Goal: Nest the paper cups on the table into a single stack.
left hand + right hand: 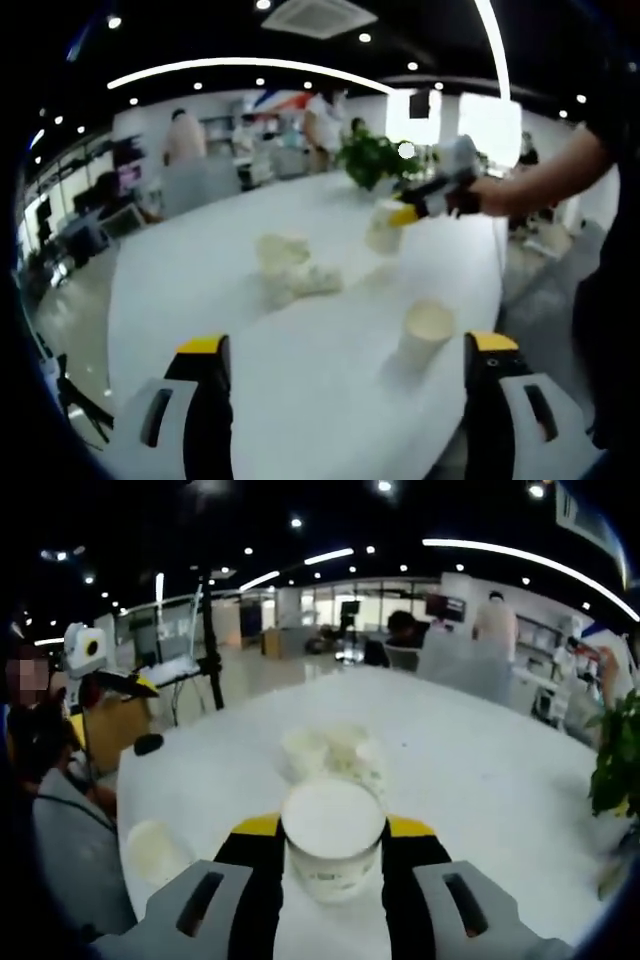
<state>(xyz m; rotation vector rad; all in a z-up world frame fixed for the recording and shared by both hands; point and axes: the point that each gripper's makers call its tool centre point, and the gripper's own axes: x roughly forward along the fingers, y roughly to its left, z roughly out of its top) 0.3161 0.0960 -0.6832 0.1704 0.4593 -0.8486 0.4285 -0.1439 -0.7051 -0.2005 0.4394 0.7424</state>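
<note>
In the right gripper view, the right gripper (pixel 333 855) is nearest, its yellow-tipped black fingers (pixel 262 865) closed against the two sides of an upright white paper cup (pixel 333 845) whose open mouth faces up. The same gripper (pixel 425 200) comes into the left gripper view from the right, held by a person's hand (pixel 500 192) above the far part of the bench, with that cup (pixel 385 228) hanging from its fingers, clear of the surface.

In the left gripper view, the left gripper (pixel 345 375) sits at the near edge with its fingers (pixel 205 385) spread wide apart and nothing between them.

The bench (pixel 220 270) is large, white and rounded, and it carries everything else. Near its middle lies a loose cluster of cups (pixel 290 265), blurred, some seemingly on their sides; how many there are cannot be told. The cluster (pixel 330 750) lies just beyond the held cup in the right gripper view. A single cup (pixel 425 335) stands upright on the near right of the bench, just inside the left gripper's right finger and not touching it; it (pixel 155 850) stands near the bench's left edge in the right gripper view.

A potted green plant (pixel 375 160) stands at the far end of the bench. People (pixel 185 135) stand well beyond it.
</note>
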